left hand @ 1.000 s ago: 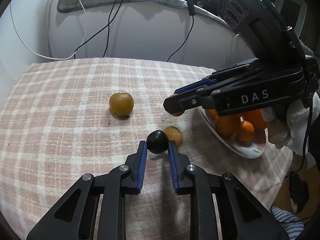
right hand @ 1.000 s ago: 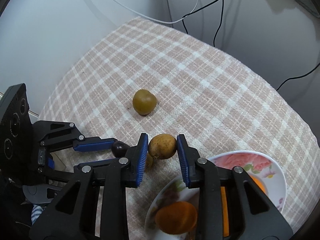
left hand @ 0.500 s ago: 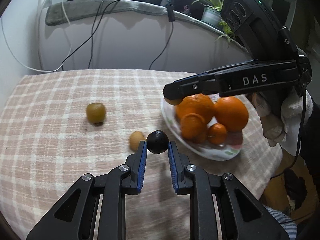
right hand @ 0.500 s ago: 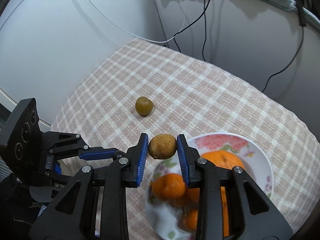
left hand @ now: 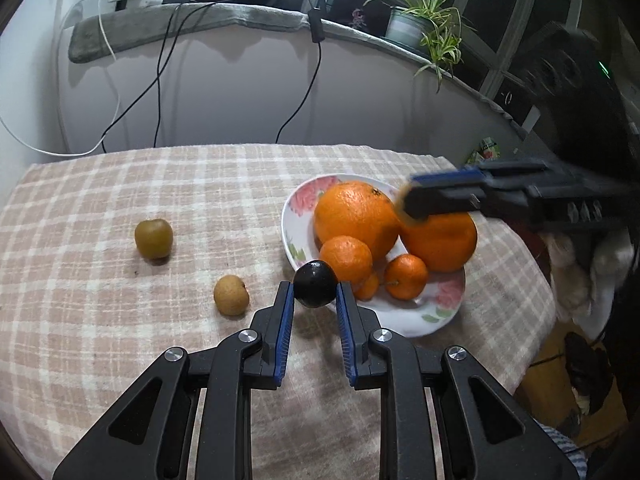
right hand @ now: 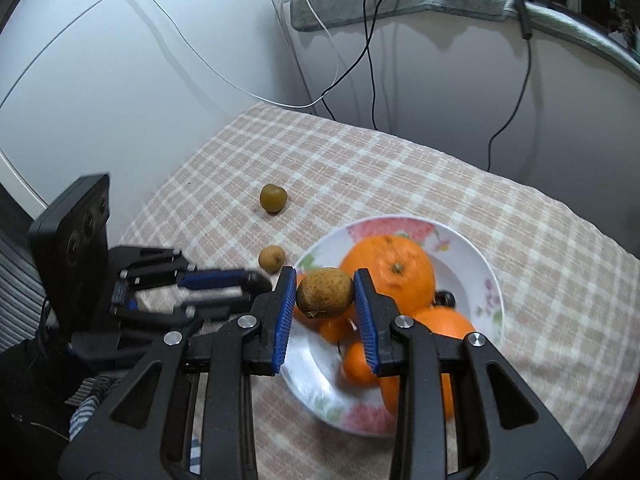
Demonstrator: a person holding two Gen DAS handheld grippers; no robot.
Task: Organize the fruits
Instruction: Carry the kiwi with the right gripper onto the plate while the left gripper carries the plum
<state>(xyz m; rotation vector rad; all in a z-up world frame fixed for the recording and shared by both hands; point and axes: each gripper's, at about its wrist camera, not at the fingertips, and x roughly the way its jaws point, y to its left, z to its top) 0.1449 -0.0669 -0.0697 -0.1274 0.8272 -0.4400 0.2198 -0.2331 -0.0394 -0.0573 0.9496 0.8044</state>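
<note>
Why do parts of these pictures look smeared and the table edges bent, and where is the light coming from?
Left wrist view: the right gripper is motion-smeared, while the dark fruit and oranges stay sharp; a bright lamp glares top centre. Right wrist view: the plate and oranges blur, the brown fruit is crisp. Both fisheyes bow the tablecloth edges.

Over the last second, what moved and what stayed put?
Both grippers rose and swung toward the plate: the left gripper carried its dark plum to the rim, the right gripper its brown fruit over the oranges. Both grips unchanged; the two loose fruits stayed on the cloth.
</note>
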